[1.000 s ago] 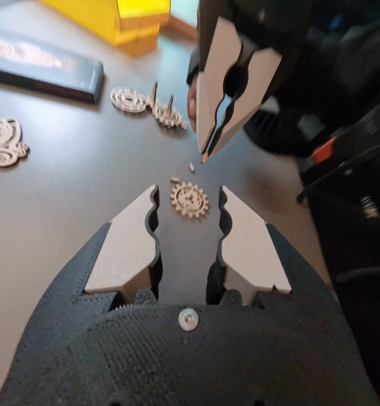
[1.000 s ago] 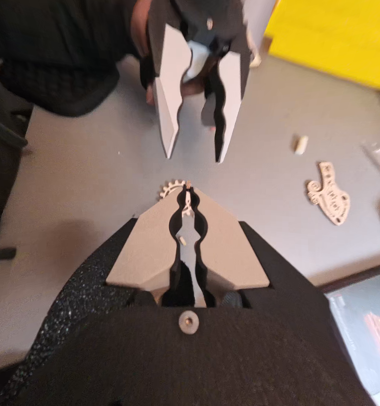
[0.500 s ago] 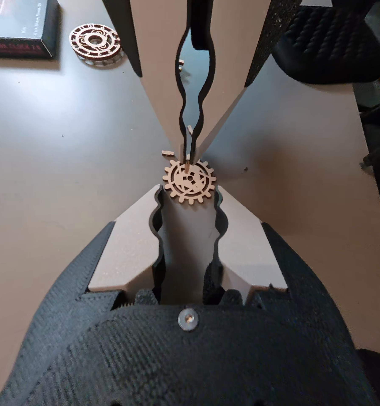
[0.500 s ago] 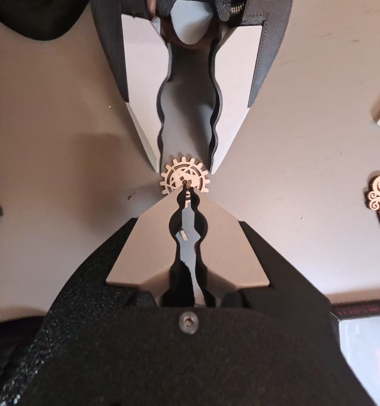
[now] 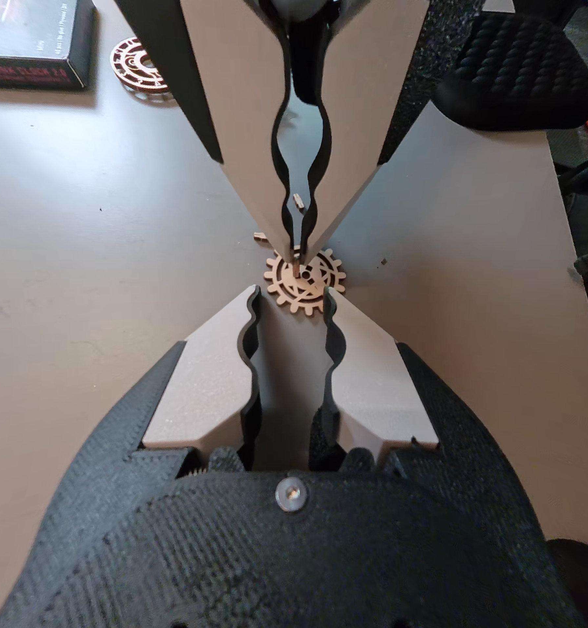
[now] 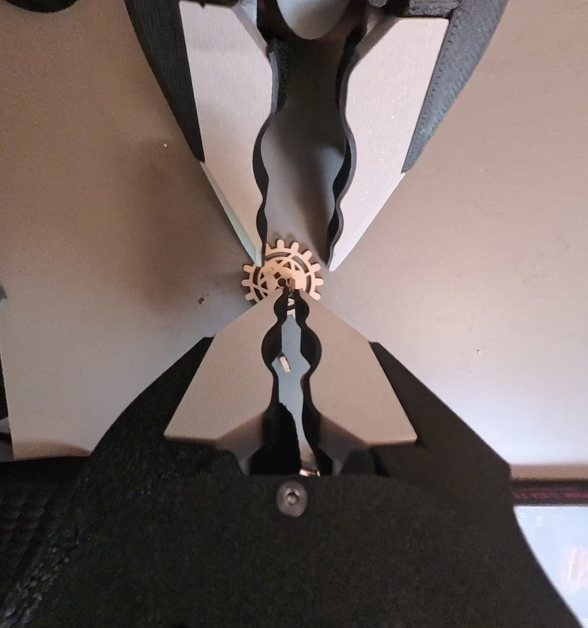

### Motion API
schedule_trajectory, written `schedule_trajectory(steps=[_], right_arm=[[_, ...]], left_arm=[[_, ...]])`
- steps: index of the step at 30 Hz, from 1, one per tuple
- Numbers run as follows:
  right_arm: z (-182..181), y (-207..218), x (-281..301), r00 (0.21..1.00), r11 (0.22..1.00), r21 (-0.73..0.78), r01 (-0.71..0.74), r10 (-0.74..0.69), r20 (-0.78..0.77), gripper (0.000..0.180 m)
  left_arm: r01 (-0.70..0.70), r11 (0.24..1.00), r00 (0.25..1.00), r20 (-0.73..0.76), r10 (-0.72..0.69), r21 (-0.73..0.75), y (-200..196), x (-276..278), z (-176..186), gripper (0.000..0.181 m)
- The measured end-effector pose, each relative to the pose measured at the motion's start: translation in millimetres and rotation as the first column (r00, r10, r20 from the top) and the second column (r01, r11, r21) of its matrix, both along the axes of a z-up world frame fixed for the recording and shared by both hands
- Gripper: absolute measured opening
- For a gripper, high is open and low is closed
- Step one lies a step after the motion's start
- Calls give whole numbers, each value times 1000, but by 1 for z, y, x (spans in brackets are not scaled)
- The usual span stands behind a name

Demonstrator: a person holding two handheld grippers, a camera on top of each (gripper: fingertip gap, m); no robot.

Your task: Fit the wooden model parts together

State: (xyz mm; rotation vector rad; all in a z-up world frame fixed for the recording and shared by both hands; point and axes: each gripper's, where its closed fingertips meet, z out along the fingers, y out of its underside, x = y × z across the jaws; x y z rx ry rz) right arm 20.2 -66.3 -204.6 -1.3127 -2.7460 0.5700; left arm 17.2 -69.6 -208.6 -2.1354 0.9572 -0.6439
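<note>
Pinching a tiny wooden peg [image 5: 296, 269] at the very tips, right gripper [image 5: 297, 260] reaching down over a small wooden gear [image 5: 305, 283] lying flat on the grey table [image 5: 116, 272]; peg end at or just beside the gear's centre hole, seating not clear from either view. Opposite, left gripper [image 5: 290, 294] with jaws parted to about the gear's width, tips at the gear's near rim, one tip seemingly touching a tooth, nothing held.

Judged from the pictures: thin laser-cut wood, very light, stiff but brittle, teeth and open spokes liable to snap under a hard squeeze; best taken by the rim, across opposite teeth, or simply braced flat against the table. Peg small enough to twist or pop out of the tips, so a straight downward press called for, and little force.

Lying loose close by: a spare peg [image 5: 297, 201] seen between the right gripper's fingers, another small wooden piece [image 5: 260, 236] just beside the gear. Farther off, a dark round wooden disc [image 5: 139, 69] next to a dark box [image 5: 31, 44], both well apart from the work. Table edge [image 5: 554, 163] off to one side, with black chair parts beyond it; open room on the other side, though the two grippers crowd the gear tip to tip.
</note>
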Motion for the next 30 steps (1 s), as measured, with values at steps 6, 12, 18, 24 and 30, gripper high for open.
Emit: schedule_trajectory(steps=[6, 12, 18, 24, 30], right_arm=[[0, -3, 3, 998, 999, 24, -46, 45, 49, 0], [0, -2, 4, 995, 997, 45, -59, 55, 78, 0], [0, -1, 3, 995, 997, 60, -54, 49, 83, 0], [0, -4, 0, 998, 999, 38, -38, 36, 45, 0], [0, -4, -2, 1000, 999, 27, -22, 22, 10, 0]], left_arm=[[-2, 1000, 1000, 0, 2, 0, 0, 0, 0, 34], [-6, 1000, 1000, 7, 6, -5, 1, -1, 0, 32], [-37, 999, 999, 23, 38, -19, 4, -4, 1, 25], [-91, 995, 993, 66, 94, -49, 10, -7, 3, 23], [-97, 995, 995, 14, 98, -12, 12, -5, 0, 25]])
